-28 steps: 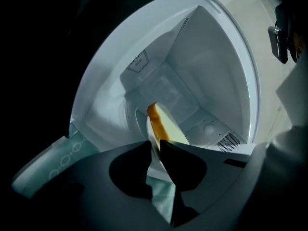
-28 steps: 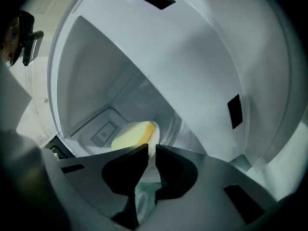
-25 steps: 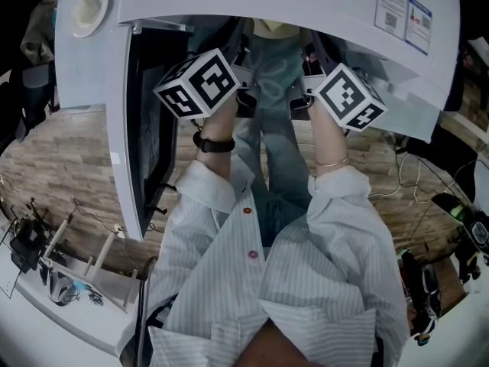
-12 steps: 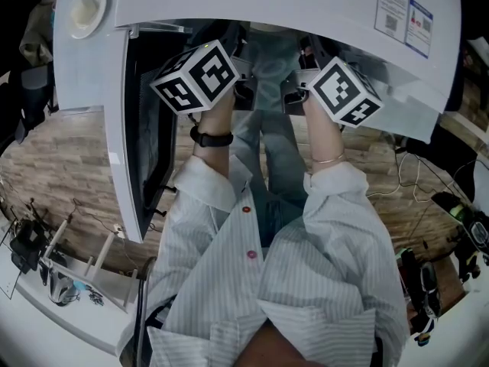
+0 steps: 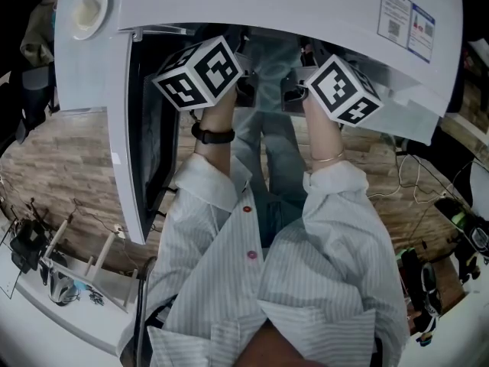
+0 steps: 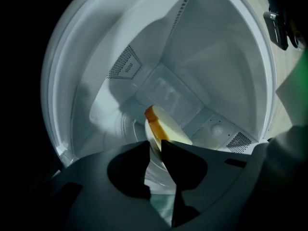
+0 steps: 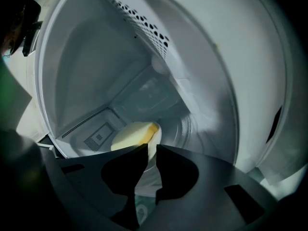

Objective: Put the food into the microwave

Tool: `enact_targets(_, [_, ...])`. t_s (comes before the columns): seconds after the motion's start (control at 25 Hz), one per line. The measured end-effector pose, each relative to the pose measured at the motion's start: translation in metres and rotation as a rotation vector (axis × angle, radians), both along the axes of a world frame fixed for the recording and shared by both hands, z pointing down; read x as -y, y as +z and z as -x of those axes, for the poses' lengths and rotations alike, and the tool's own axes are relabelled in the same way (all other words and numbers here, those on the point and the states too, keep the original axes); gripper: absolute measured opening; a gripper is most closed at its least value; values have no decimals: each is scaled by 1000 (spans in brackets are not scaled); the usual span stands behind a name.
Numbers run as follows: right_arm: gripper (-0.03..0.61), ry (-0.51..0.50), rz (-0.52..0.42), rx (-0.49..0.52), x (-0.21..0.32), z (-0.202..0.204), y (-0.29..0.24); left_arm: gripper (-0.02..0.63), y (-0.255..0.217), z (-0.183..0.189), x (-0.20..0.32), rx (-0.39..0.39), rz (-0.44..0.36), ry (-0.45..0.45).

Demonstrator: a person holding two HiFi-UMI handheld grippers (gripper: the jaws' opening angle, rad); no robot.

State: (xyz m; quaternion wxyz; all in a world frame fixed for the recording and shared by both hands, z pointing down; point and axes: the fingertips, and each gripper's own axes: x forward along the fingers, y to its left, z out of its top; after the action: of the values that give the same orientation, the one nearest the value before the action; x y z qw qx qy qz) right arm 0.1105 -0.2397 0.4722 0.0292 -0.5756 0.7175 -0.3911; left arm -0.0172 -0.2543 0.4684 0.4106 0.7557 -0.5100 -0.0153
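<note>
Your left gripper [image 6: 154, 143] has just been easing its jaws apart. The rim of the white plate [image 6: 157, 172] sits in the gap between them, but it looks let go rather than pinched. Your right gripper [image 7: 151, 147] is the one doing the work: its jaws are clenched on the opposite edge of that plate, so it's grasping it.

Makes sense, tbh. One gripper on each side keeps the plate level so the slice of bread [image 6: 171, 129] doesn't slide off. Both grippers point slightly down into the microwave [image 5: 252, 6], because that's the only way in past the front opening.

Both the plate and the bread are well inside the microwave, low over the glass turntable [image 6: 126, 125]. I can't tell for sure if the plate is fully resting on it. My guess is it's down, since you're loosening one side first.

The microwave door [image 5: 149, 136] is swung open to the left of the opening, out of your way. I'd say the placing is nearly done: the right side needs releasing, then both grippers need to back straight out without nudging the rim.
</note>
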Motion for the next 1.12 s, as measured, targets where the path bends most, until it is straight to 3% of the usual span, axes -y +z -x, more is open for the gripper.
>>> enact_targets(0.44, [58,-6,-6,-49,-1,1,1,91,1,0,2,103,-14,42])
enact_targets(0.68, [58,-17,-9,-80,0,3,-1,101,3,0,2,195,-4,83])
enact_targets(0.96, [58,-23,-6,-84,0,6,0,133,3,8,4,264,-19,79])
enact_targets(1.12, [58,-19,-9,-83,-1,7,-1,135,3,9,3,255,-18,80])
